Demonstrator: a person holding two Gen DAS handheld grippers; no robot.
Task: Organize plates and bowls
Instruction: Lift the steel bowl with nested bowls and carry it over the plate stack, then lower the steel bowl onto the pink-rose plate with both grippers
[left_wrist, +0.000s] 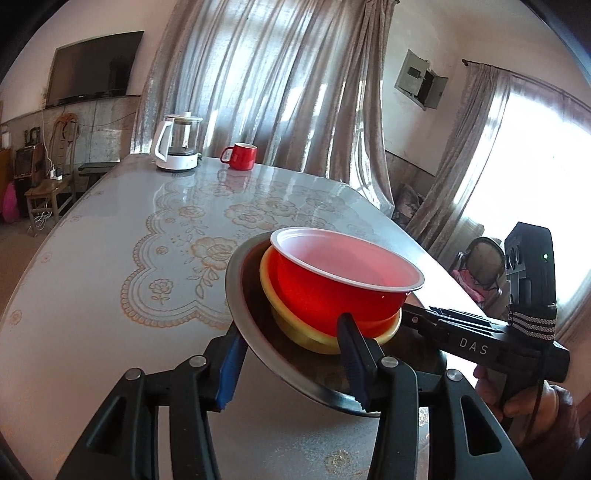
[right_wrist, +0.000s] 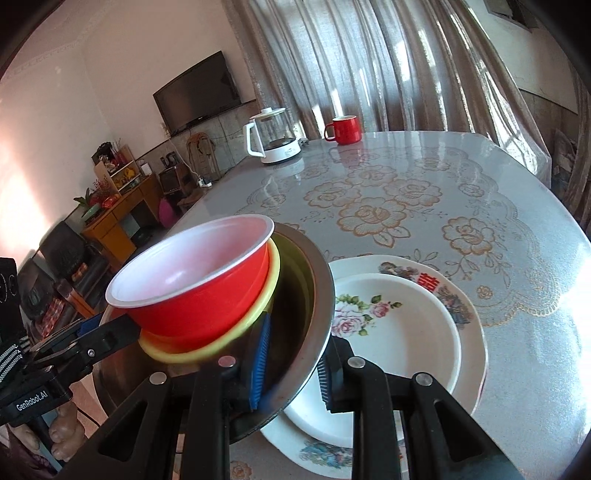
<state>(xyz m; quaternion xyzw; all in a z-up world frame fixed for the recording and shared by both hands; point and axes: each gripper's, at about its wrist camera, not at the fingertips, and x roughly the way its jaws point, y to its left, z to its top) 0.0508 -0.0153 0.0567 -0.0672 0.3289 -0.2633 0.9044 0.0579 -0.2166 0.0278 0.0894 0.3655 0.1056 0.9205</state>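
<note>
The glossy floral bench (right_wrist: 424, 206) stood before curtains (right_wrist: 369, 66). Right gripper (right_wrist: 291, 373) jaws clamped the metal plate (right_wrist: 317, 295) rim at 6 o'clock; left gripper (left_wrist: 291, 362) jaws stood apart astride its rim, stacked bowls (right_wrist: 192, 288) aboard.

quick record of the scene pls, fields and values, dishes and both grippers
stack: red bowl in yellow bowl in metal basin, tilted
right hand-held gripper: shut on the basin rim
left hand-held gripper: open, straddling the opposite rim
beneath: small floral plate on larger floral plate
table far end: glass kettle, red mug
</note>
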